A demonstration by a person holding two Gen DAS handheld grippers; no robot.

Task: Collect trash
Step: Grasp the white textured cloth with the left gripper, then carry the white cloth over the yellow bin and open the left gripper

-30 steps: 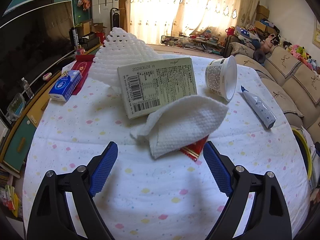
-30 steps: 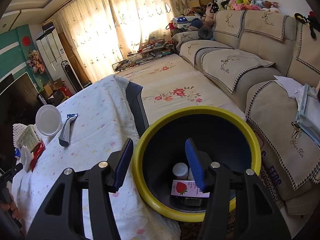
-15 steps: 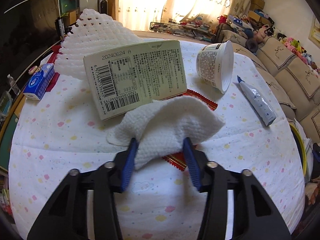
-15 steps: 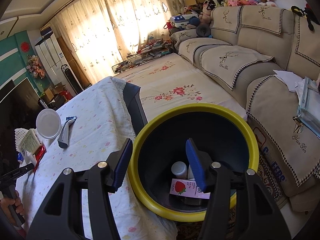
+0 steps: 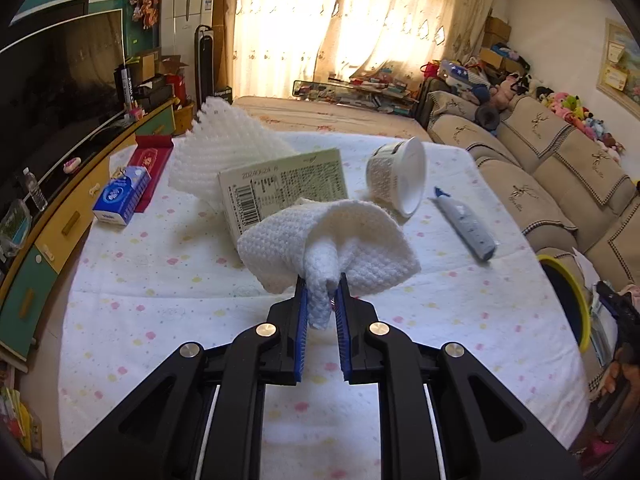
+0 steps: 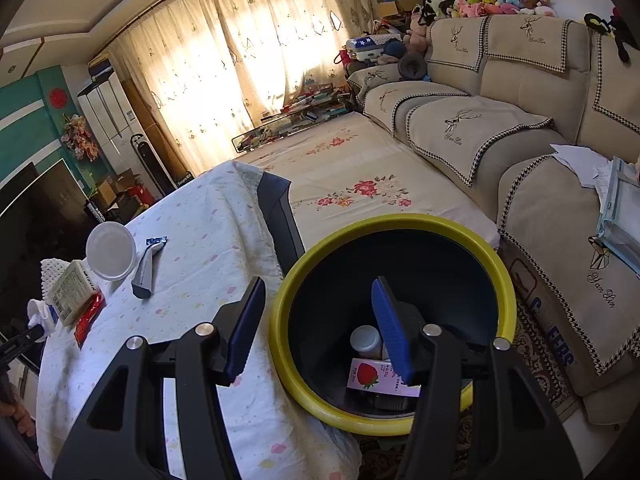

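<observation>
My left gripper is shut on a crumpled white paper towel and holds it just above the table. Behind it lie a pale green carton, a white foam net, a tipped white cup and a blue-grey tube. My right gripper is open and empty over the yellow-rimmed black bin beside the table. The bin holds a strawberry carton and a white bottle. A red wrapper lies by the carton in the right wrist view.
A blue tissue pack and a red packet lie at the table's left side. The bin's rim shows off the table's right edge. A beige sofa runs along the right. A TV cabinet stands left of the table.
My left gripper has closed on the paper towel and lifted it off the red wrapper. The right gripper has stayed open over the bin.
</observation>
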